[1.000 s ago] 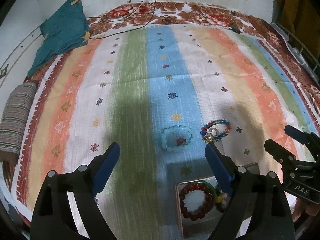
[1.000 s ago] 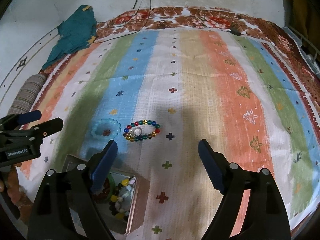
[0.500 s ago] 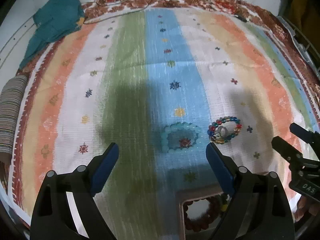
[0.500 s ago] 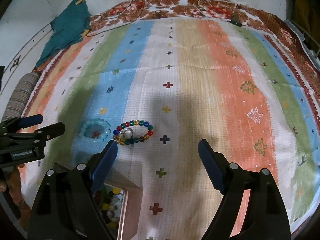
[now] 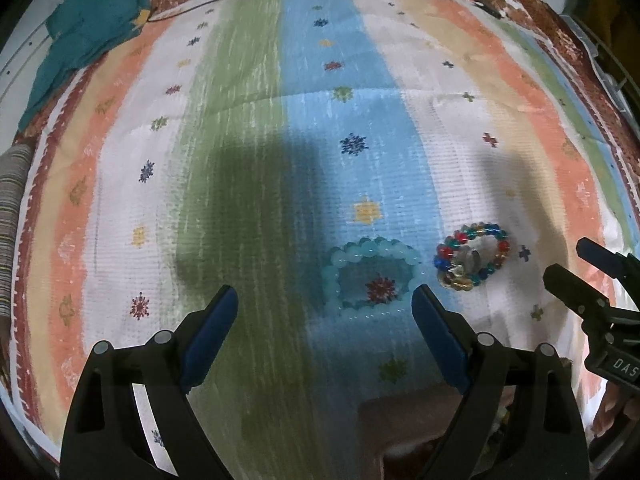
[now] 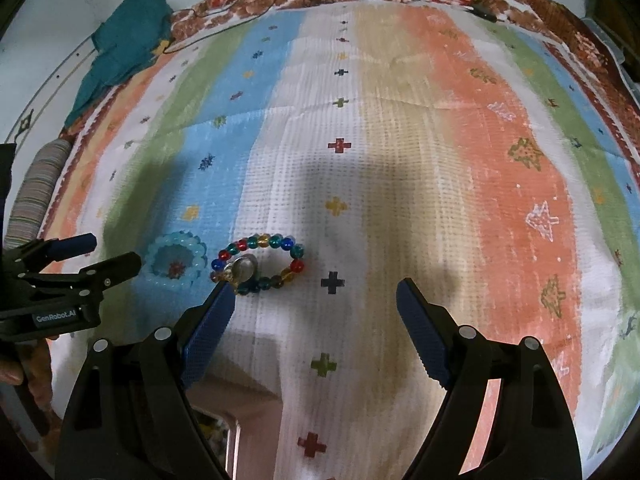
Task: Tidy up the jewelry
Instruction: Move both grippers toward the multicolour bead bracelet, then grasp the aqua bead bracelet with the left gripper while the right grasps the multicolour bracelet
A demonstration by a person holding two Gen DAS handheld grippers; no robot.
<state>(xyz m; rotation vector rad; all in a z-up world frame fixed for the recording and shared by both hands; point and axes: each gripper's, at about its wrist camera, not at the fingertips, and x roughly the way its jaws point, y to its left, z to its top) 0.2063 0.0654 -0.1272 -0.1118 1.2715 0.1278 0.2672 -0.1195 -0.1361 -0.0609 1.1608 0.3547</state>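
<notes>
Left wrist view: the left gripper (image 5: 324, 308) is seen with its 2 blue-padded jaws spread wide and nothing between the pads. It is pointed steeply down at a striped cloth (image 5: 248, 128) with small flower and cross motifs. A pale blue bead bracelet (image 5: 370, 272) is laid flat on the blue stripe, just beyond the right-hand pad and apart from it. Just beside it, on the white stripe, a multicoloured bead bracelet (image 5: 472, 258) with a clear charm is laid. The 2 bracelets are close together but not touching. The right gripper (image 5: 576, 268) is seen at the right edge, its jaws parted. At the bottom, part of a metal box (image 5: 400, 420) is visible, its contents mostly hidden behind the gripper. A teal cloth (image 5: 88, 28) is bunched at the upper left, and a striped roll (image 5: 12, 208) is seen at the left edge.

Right wrist view: the right gripper (image 6: 314, 300) is shown with its jaws spread wide and empty. The multicoloured bead bracelet (image 6: 260, 262) is found just beyond the tip of the left-hand pad; whether they touch cannot be told. The pale blue bead bracelet (image 6: 178, 258) is placed to its left. The left gripper (image 6: 112, 252) is seen at the left edge, jaws parted, with a hand (image 6: 24, 364) below it. A corner of the metal box (image 6: 228, 436) is glimpsed at the bottom.
</notes>
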